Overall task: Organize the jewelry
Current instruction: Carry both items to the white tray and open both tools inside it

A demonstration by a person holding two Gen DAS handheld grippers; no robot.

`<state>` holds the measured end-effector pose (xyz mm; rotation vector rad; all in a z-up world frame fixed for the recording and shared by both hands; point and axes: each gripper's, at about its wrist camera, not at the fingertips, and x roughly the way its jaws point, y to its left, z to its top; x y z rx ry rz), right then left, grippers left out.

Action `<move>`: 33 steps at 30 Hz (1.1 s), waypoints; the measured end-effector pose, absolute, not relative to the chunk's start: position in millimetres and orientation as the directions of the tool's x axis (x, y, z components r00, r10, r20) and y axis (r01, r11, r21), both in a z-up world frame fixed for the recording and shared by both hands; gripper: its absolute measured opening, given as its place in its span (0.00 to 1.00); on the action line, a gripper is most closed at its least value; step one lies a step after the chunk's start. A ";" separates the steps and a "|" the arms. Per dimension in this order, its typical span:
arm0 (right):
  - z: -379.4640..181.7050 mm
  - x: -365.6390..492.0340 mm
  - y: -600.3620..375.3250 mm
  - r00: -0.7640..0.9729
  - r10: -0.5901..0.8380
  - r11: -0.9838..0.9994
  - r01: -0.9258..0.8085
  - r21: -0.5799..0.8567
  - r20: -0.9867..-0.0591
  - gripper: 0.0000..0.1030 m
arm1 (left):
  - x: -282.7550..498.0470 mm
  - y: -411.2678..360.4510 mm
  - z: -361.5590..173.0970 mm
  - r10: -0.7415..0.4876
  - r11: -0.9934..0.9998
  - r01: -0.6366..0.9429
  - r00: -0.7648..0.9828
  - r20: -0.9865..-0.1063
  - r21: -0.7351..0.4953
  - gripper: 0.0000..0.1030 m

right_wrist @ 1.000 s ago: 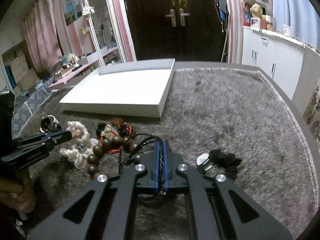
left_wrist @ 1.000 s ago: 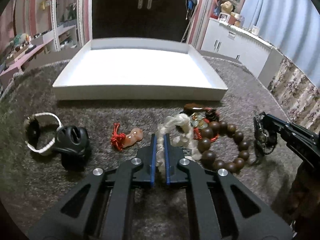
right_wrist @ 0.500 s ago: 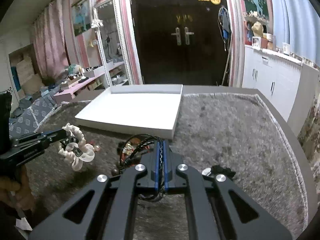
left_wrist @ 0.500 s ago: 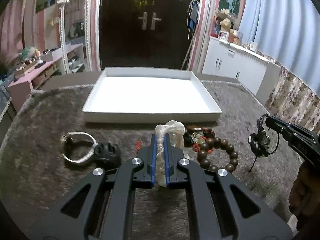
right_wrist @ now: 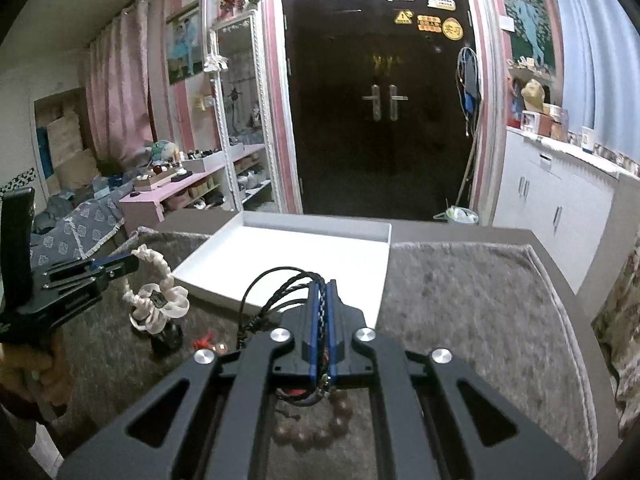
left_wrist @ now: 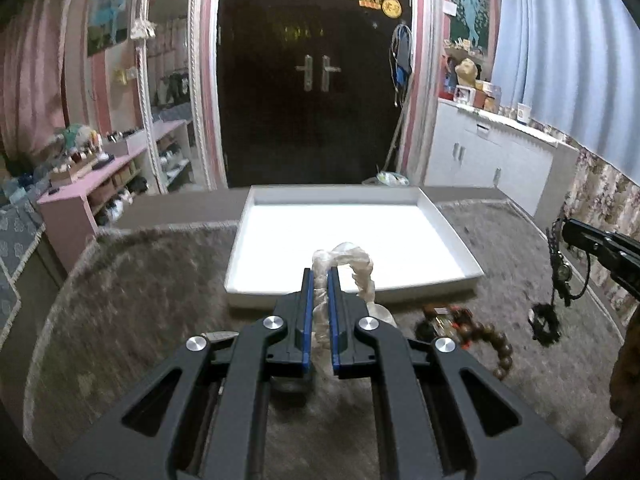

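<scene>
Two pieces are hanging in the air just short of the white tray (left_wrist: pixel 352 288): the left gripper (left_wrist: pixel 319 276), jaws clenched, is gripping a white twisted bracelet (left_wrist: pixel 352 258); the right gripper (right_wrist: pixel 322 286), jaws clenched, is pinching a black braided cord bracelet (right_wrist: pixel 280 284). A brown bead bracelet (left_wrist: pixel 498 346) and red-black trinkets (left_wrist: pixel 444 318) are lying on the grey fuzzy table cover (left_wrist: pixel 140 300) near the tray's front edge.

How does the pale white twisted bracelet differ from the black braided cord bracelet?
The pale white twisted bracelet is thick, puffy and light; the black braided cord bracelet is thin, dark and made of several strands. The white one hangs from the left tool, the black one from the right tool. Both are clamped and lifted off the grey rug.
</scene>
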<state>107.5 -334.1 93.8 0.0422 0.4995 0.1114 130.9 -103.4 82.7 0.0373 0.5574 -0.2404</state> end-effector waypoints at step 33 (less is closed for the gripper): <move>-13.4 287.0 -342.9 0.589 0.087 0.996 -0.050 0.071 -0.804 0.03 | 303.6 -61.9 -6.1 -0.125 0.985 0.169 0.615 -0.779 -0.024 0.04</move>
